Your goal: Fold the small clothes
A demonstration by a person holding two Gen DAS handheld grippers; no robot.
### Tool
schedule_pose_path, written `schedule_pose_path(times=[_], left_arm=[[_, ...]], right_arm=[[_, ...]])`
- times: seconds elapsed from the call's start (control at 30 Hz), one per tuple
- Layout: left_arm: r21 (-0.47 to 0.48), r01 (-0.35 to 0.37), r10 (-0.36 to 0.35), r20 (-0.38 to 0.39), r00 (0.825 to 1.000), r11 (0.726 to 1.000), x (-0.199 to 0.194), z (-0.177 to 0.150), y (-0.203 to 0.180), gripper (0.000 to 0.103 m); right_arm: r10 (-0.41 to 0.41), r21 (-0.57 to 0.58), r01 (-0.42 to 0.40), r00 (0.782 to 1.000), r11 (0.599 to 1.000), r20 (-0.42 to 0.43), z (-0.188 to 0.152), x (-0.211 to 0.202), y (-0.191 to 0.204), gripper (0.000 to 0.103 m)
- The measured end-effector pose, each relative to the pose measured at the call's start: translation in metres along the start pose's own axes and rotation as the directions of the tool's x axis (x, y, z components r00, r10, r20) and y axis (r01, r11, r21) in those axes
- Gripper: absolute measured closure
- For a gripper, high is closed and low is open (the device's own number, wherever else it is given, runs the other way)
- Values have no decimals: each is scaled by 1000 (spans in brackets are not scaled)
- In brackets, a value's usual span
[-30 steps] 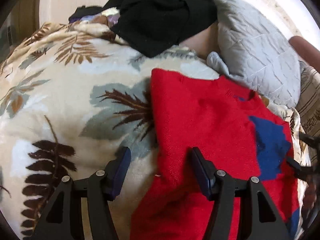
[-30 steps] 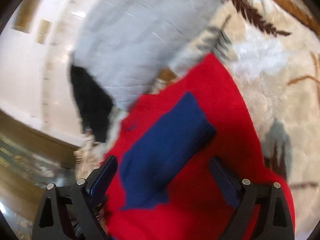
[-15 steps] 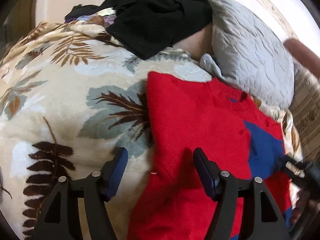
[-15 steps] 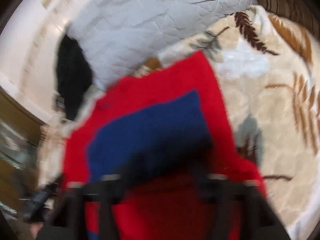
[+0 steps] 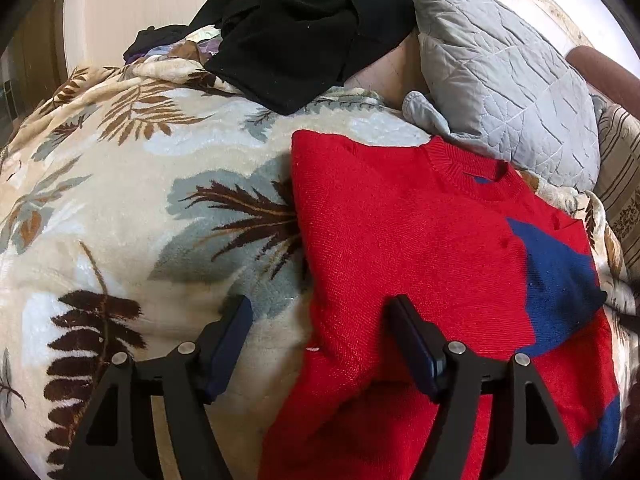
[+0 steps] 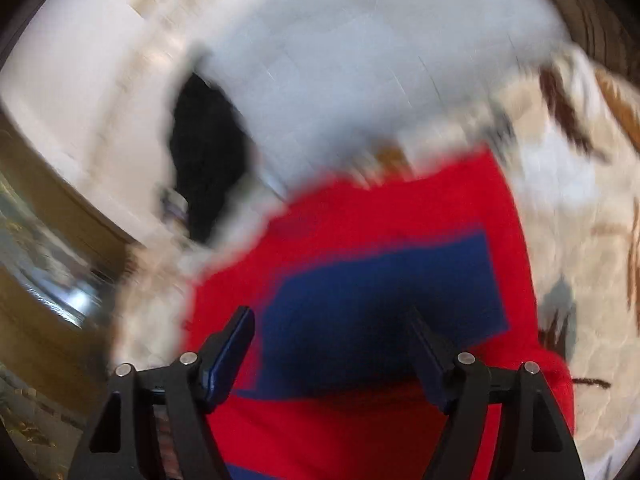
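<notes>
A red knit sweater (image 5: 400, 220) with a blue patch (image 5: 560, 272) lies flat on a leaf-patterned blanket (image 5: 140, 200), neckline toward the pillow. My left gripper (image 5: 318, 304) hovers over the sweater's left edge, one finger over the blanket and the other over the red knit. Its jaws are opening and nothing is pinched between them. The right wrist view is blurred. There my right gripper (image 6: 329, 314) stands open just above the blue patch (image 6: 380, 292) of the sweater (image 6: 400, 208), its pads clear of the cloth.
A grey quilted pillow (image 5: 500, 80) leans behind the sweater, with a heap of black clothes (image 5: 304, 28) to its left. A striped cushion (image 5: 620, 184) sits at the far right. In the right wrist view the bed's edge drops to a floor (image 6: 40, 280) at the left.
My left gripper's jaws have spread wider over the sweater's edge. The right gripper has rolled and shifted, so the blue patch now sits squarely between its fingers, and its jaws have narrowed a little.
</notes>
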State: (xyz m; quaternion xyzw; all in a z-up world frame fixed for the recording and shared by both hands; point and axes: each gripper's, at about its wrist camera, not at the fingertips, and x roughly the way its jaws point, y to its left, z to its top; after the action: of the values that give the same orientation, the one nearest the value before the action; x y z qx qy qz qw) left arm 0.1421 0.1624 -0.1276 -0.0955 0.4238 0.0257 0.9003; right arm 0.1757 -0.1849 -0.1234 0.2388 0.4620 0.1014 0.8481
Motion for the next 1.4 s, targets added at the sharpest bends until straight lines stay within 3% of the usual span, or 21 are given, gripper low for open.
schedule_pose_path(times=[0.03,0.13,0.3,0.43,0.47,0.5,0.53,0.63,0.73,0.83,0.87,0.9,0.93,1.03,1.13,1.17,1.23,1.27,1.33,1.4], left_arm=[[-5,8,-8,0,1000,1000,0,0,1,30],[-13,19,-20,-3,1000,1000,0,1,2,28],[-9,16,-17,-2,1000,1000,1,1,1,27],[-11,16,-16,-5,1000,1000,-1,2,2,27],[-8,11,-11,-6,1000,1000,-2,2,1,27],[-2,1,-1,-11,1000,1000,-5,4,0,27],[-6,-1,1,-14,1000,1000,-8,5,-1,27],[-19,69,-69,29,997,997,-22,12,1,27],[-41,90,-89,40,995,995,-20,34,5,27],[-104,112,-111,20,994,988,-1,59,13,27],[-127,120,-123,-16,992,985,13,64,18,28],[-143,109,-119,-64,991,984,27,67,24,36],[-164,73,-93,-116,989,984,44,68,31,50],[-147,78,-91,-82,992,986,36,74,31,54],[-147,118,-120,-8,993,982,20,75,27,54],[-127,118,-118,3,993,985,19,75,23,49],[-43,20,-23,-86,996,999,40,72,12,43],[-40,11,-15,-120,993,999,48,69,13,41],[-61,6,-10,-70,997,998,29,69,15,42],[-57,38,-39,-6,999,998,6,68,15,43]], right_arm=[[47,19,-48,998,999,49,-4,-8,-8,28],[-21,-2,21,995,1000,94,-11,-33,-1,25],[66,-68,-57,989,996,135,-1,-53,18,24],[142,-71,-136,986,988,84,14,-36,16,22],[113,-55,-111,992,992,49,14,-24,8,21],[32,-15,-32,999,999,5,15,-8,-5,21],[50,35,-50,999,998,0,11,-5,-17,23],[94,6,-95,994,995,63,12,-22,-10,23],[159,-65,-154,984,986,82,20,-28,6,22],[105,-92,-99,993,991,59,30,-10,4,20],[83,-64,-82,996,995,12,31,4,-5,20],[102,-48,-102,995,994,-8,29,9,-11,20],[131,-56,-130,991,990,15,28,7,-15,20],[130,-53,-129,991,990,21,28,-6,-8,20],[189,-93,-181,979,979,81,35,-24,4,19],[211,-98,-203,974,974,86,40,-21,4,17],[143,-60,-143,990,988,-6,44,9,-7,15],[157,-22,-158,987,987,-33,43,18,-19,17],[205,7,-205,978,979,26,40,-3,-21,16],[195,-47,-192,978,980,68,36,-25,-16,16]])
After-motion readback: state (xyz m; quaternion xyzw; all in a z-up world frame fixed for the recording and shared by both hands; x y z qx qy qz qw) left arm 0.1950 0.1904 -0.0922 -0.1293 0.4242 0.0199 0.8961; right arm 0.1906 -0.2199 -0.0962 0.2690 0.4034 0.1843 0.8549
